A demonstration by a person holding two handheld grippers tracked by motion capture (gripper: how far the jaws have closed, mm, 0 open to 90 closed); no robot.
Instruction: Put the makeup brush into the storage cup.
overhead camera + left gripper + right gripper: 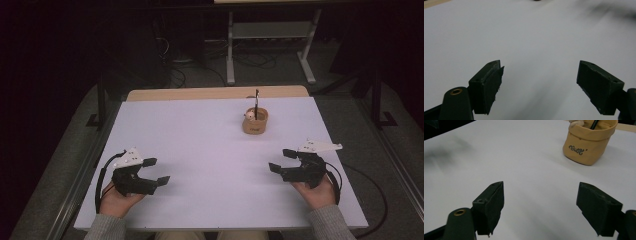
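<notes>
Left gripper and right gripper rested low over the near part of the white table, well apart, each with jaws spread wide and nothing between them. Farther back, right of centre, the tan fabric pouch stood upright, a dark stick rising from it.

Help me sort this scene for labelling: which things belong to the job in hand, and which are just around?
In the job:
- tan pouch holding a dark stick and a small pale thing
- left gripper, jaws open
- right gripper, jaws open

Just around:
- white table
- metal frame on the floor behind
</notes>
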